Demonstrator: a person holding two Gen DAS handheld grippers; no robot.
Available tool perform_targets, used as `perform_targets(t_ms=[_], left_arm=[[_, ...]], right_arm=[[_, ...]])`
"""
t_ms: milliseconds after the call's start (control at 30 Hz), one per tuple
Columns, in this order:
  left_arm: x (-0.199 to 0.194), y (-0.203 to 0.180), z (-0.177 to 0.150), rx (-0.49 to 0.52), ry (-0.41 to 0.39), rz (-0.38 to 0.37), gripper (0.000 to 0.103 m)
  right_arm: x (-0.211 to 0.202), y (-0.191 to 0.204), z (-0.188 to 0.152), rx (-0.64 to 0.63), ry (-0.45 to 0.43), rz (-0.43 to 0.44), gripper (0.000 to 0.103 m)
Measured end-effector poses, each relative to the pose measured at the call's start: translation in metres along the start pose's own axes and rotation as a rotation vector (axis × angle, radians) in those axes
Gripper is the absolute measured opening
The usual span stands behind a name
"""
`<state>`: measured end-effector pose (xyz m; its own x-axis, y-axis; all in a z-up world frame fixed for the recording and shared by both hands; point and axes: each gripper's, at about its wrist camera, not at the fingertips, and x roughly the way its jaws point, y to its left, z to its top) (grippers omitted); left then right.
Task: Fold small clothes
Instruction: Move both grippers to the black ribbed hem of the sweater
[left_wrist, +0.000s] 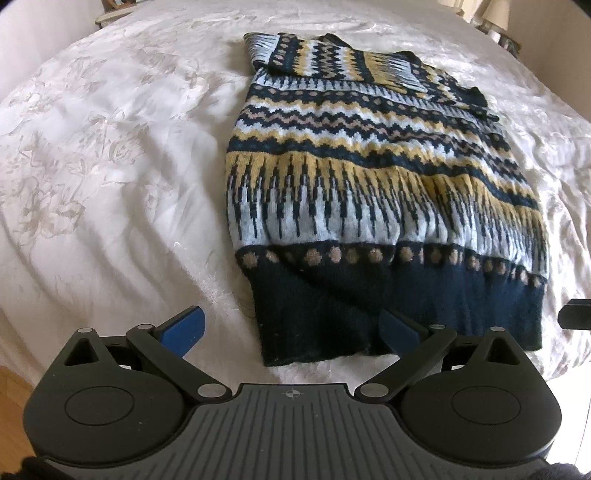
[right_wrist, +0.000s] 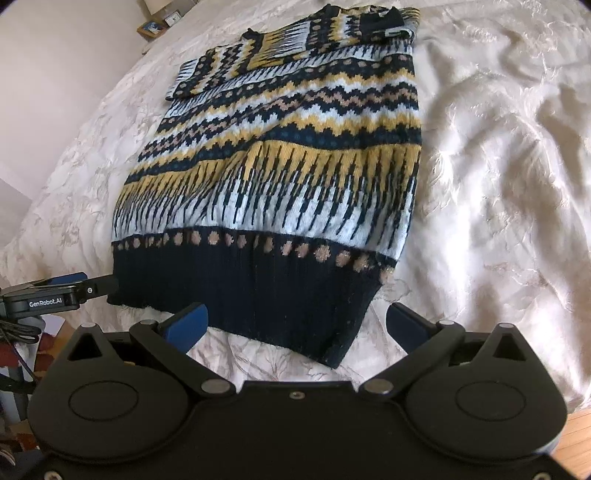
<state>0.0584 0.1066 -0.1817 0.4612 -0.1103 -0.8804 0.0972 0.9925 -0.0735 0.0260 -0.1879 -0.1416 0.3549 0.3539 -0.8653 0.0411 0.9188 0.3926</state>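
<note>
Sweater (left_wrist: 369, 192): navy, yellow, pale-blue zigzag knit.

Small framed items on far ledge (right_wrist: 162, 24): too small to identify. Cream lamp (left_wrist: 493, 16): cropped by top edge.

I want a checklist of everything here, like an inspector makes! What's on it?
Surface: bed with a cream flower-patterned bedspread, wrinkled.
Job's things: one patterned knit sweater lying flat, sleeves folded in across the top, dark ribbed hem nearest the tools.
Clutter: nothing seen on the bedspread.
Grippers: left tool open, at the hem's left corner; right tool open, at the hem's right corner; neither holds cloth.
Cables: a dark cable below the left tool in the right wrist view.
Surroundings: wood floor, pale wall, small framed picture by the far side of the bed.
</note>
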Motion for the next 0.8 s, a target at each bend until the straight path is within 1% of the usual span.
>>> perform_targets(t_ms=[267, 433, 567, 700, 800], left_arm=[[0.029, 0.007, 0.013, 0.031, 0.035, -0.016, 0.102], [0.051, 0.011, 0.022, 0.035, 0.076, -0.03, 0.102], [0.067, 0.013, 0.025, 0.036, 0.114, -0.044, 0.102], [0.073, 0.015, 0.026, 0.04, 0.121, -0.058, 0.102], [0.073, 0.015, 0.026, 0.045, 0.109, -0.058, 0.102]], right_arm=[[0.021, -0.004, 0.008, 0.038, 0.019, -0.006, 0.102], [0.041, -0.014, 0.02, 0.099, 0.056, -0.033, 0.102], [0.058, -0.019, 0.026, 0.123, 0.096, -0.05, 0.103], [0.075, -0.021, 0.028, 0.146, 0.133, -0.062, 0.103], [0.082, -0.022, 0.028, 0.149, 0.135, -0.068, 0.103]])
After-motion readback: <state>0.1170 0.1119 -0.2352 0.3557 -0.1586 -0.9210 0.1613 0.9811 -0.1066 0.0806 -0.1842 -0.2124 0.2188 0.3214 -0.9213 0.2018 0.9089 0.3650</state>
